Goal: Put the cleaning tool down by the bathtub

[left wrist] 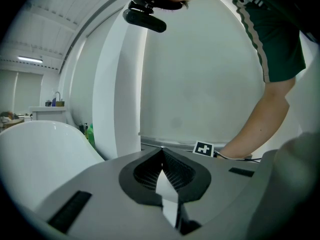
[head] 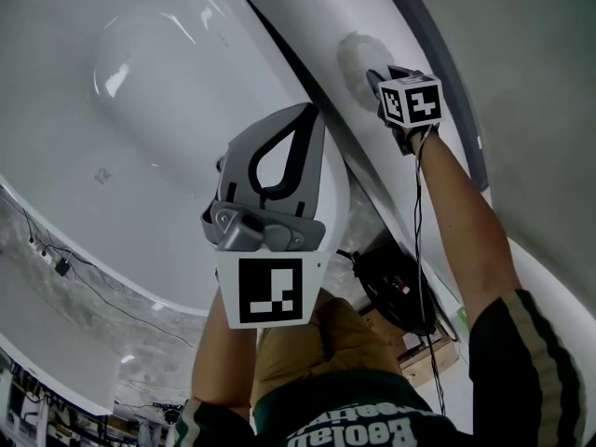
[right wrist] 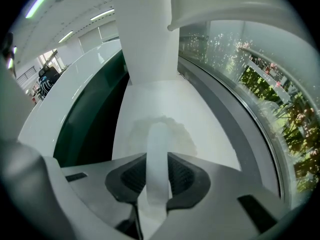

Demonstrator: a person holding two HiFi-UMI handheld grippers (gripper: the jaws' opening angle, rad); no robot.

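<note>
The cleaning tool has a pale handle (right wrist: pixel 157 149) and a round fluffy white head (head: pixel 358 57), which rests on the white ledge (head: pixel 317 26) beside the white bathtub (head: pixel 140 110). My right gripper (head: pixel 377 78) is shut on that handle, and in the right gripper view the handle runs straight out between the pads (right wrist: pixel 131 176) of the right gripper (right wrist: pixel 157 159) to the head (right wrist: pixel 161 130). My left gripper (head: pixel 309 117) hangs over the tub's rim near the middle, shut with nothing in it. In the left gripper view, the tips of the left gripper (left wrist: pixel 162 150) meet.
A black device with cables (head: pixel 396 291) lies on the floor under my right arm, next to a wooden piece (head: pixel 438 357). A grey strip (head: pixel 452 63) borders the ledge on the right. A green bottle (left wrist: pixel 90 134) stands behind the tub (left wrist: pixel 40 149).
</note>
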